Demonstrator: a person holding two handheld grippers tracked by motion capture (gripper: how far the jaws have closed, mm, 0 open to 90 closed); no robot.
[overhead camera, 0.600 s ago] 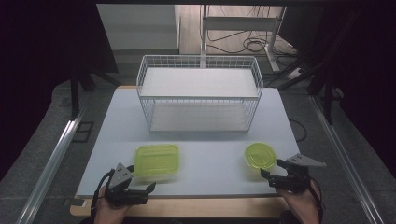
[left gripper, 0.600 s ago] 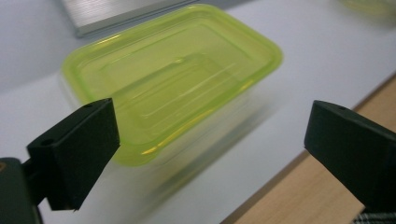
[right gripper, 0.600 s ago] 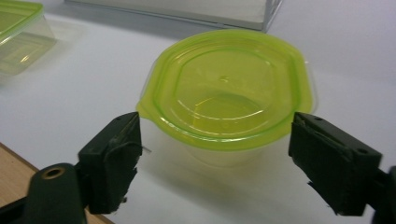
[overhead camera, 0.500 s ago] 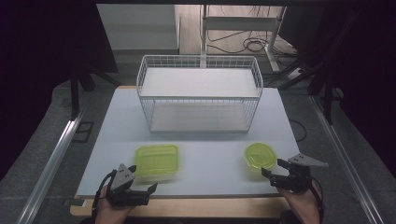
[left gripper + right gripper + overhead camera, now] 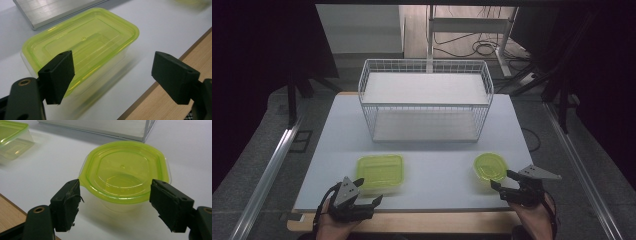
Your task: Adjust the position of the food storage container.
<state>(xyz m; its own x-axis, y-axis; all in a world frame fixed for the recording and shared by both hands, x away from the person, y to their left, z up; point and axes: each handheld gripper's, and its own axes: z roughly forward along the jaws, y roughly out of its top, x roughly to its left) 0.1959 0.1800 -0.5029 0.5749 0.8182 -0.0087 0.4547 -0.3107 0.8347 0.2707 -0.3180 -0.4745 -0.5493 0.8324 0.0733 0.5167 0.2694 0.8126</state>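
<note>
A rectangular clear container with a lime-green lid (image 5: 380, 172) sits on the white table at front left. My left gripper (image 5: 368, 190) stands open just in front of the container's near right corner. In the left gripper view one jaw overlaps the container (image 5: 82, 47), the other hangs over the wooden table edge, and the gripper (image 5: 112, 75) holds nothing. A round clear container with a lime-green lid (image 5: 490, 167) sits at front right. My right gripper (image 5: 500, 179) is open, its jaws standing on either side of the near rim of the round container (image 5: 125, 170) without pressing on it.
A white wire basket with a shelf (image 5: 424, 100) stands at the back middle of the table (image 5: 337, 130). A wooden strip (image 5: 412, 222) runs along the table's front edge. Bare white surface lies between the two containers.
</note>
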